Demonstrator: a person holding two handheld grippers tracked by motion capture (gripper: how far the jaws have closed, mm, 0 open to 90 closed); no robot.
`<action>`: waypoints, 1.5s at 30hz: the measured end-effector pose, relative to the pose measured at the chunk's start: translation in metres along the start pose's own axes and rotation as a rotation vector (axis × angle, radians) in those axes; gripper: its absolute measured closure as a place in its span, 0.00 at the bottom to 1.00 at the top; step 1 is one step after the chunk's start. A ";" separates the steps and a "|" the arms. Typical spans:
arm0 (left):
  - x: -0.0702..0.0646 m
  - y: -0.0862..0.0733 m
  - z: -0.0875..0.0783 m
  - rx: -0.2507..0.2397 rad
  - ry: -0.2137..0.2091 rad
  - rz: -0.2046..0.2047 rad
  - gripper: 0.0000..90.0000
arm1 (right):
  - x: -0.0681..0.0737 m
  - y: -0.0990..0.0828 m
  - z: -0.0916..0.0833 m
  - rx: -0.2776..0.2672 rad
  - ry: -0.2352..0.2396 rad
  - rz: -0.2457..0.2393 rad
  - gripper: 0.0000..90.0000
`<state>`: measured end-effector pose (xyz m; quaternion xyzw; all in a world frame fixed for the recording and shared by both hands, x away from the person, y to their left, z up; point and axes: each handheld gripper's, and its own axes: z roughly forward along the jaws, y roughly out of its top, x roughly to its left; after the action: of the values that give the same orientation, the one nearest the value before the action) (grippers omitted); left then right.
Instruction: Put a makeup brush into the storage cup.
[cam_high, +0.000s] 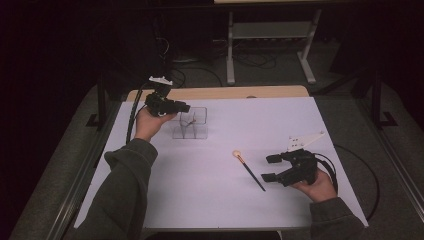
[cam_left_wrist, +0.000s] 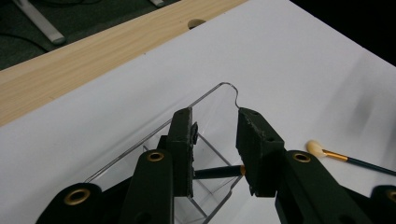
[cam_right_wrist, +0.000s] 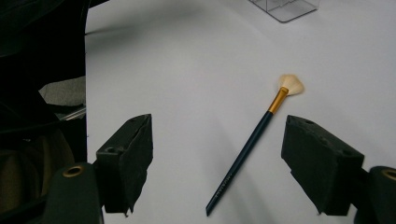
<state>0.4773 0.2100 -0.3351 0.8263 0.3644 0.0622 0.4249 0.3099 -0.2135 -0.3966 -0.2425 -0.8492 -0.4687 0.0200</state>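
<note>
Two claws work over a white-covered tabletop in a dim room, with the job seemingly at its midpoint. Largest of the objects is a clear plastic organizer, divided into compartments, standing toward the far left of the white sheet. The left claw hangs right over it, and in the left gripper view its pads stand a little apart above one compartment, where a dark-handled brush sits between them without being pinched; this one appears to be delivered, the claw slackened and gripping nothing. The right claw waits near the front right of the tabletop, spread wide and empty. Just beside it, on the bare sheet and well apart from the organizer, lies a second brush, slim and dark, with a gold ferrule and a pale fan of bristles pointing toward the organizer. In the right gripper view that handle runs up between the parted pads, untouched. Judging by the layout, one brush is stowed and the other awaits pickup and carrying across.
</note>
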 end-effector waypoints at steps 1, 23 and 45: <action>0.000 0.000 -0.001 -0.004 -0.002 -0.003 0.74 | 0.000 0.000 0.000 0.001 0.000 0.001 0.27; -0.010 0.001 -0.014 -0.014 -0.015 0.026 0.69 | -0.002 0.001 0.001 -0.003 -0.004 0.000 0.26; -0.015 -0.008 -0.035 -0.025 -0.015 0.030 0.59 | -0.003 0.000 0.000 -0.007 -0.008 0.013 0.25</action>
<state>0.4477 0.2263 -0.3162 0.8268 0.3479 0.0671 0.4368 0.3126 -0.2151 -0.3971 -0.2498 -0.8462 -0.4703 0.0186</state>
